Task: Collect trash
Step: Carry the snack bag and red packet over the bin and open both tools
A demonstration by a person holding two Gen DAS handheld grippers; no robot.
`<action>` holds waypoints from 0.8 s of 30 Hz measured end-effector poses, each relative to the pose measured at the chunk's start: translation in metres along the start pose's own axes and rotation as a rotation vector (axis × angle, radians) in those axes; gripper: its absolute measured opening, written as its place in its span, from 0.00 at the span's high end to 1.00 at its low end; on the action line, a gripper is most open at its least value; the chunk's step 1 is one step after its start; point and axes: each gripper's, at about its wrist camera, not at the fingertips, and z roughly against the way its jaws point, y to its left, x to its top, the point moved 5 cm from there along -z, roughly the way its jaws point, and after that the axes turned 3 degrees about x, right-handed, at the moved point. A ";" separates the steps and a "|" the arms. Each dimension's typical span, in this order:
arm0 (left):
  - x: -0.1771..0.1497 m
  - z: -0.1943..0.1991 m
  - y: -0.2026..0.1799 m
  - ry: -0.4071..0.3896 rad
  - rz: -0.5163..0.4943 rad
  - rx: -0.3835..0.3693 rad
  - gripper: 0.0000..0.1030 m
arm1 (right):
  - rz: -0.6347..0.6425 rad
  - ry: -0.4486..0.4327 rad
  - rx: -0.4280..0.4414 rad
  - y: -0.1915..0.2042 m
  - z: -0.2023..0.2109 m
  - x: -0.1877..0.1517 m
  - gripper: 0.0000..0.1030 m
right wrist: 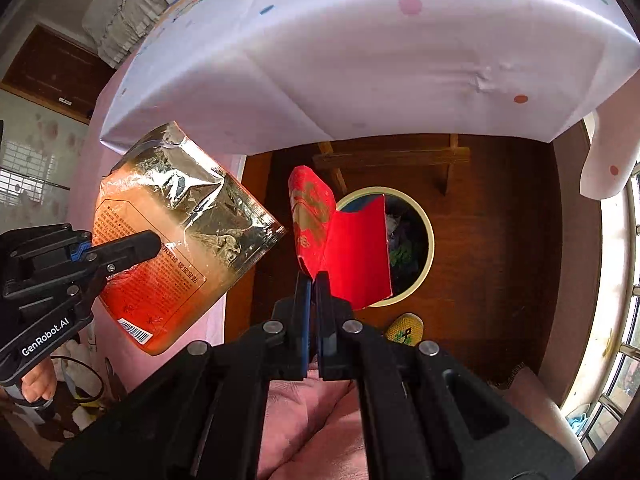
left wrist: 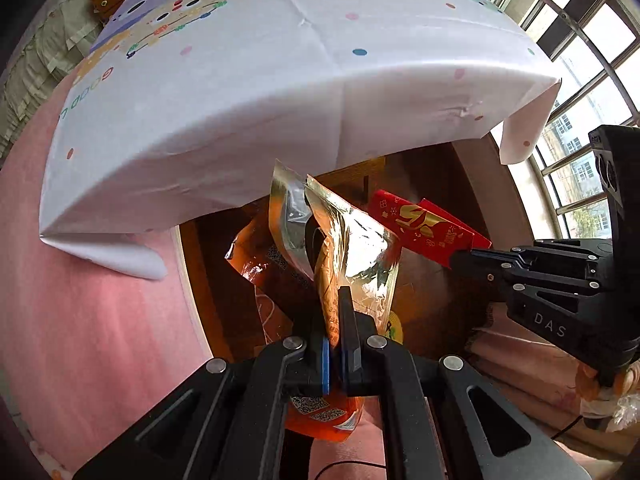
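Your left gripper [left wrist: 334, 320] is clamping the orange foil pouch [left wrist: 352, 252]; your right gripper [right wrist: 312, 280] is pinching the red envelope [right wrist: 352, 252]. Only the right wrist view is showing the round bin [right wrist: 428, 236] on the floor, beneath the envelope, past the tablecloth [right wrist: 360, 60] edge.

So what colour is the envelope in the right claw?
Red with gold print, clearest in the right wrist view.
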 end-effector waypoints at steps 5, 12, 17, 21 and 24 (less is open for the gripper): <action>-0.020 -0.096 -0.008 0.039 0.018 -0.006 0.97 | -0.143 0.042 -0.028 -0.049 -0.087 -0.033 1.00; -0.036 -0.198 -0.019 0.044 0.023 -0.023 0.97 | -0.315 0.038 -0.061 -0.106 -0.178 -0.050 1.00; -0.049 -0.238 -0.022 0.067 0.029 -0.016 0.65 | -0.380 0.042 -0.060 -0.135 -0.210 -0.057 0.93; -0.052 -0.250 -0.015 0.066 0.050 -0.002 0.28 | -0.373 0.041 -0.068 -0.140 -0.215 -0.058 0.70; -0.052 -0.248 -0.006 0.058 0.067 0.023 0.28 | -0.374 0.035 -0.075 -0.140 -0.209 -0.061 0.68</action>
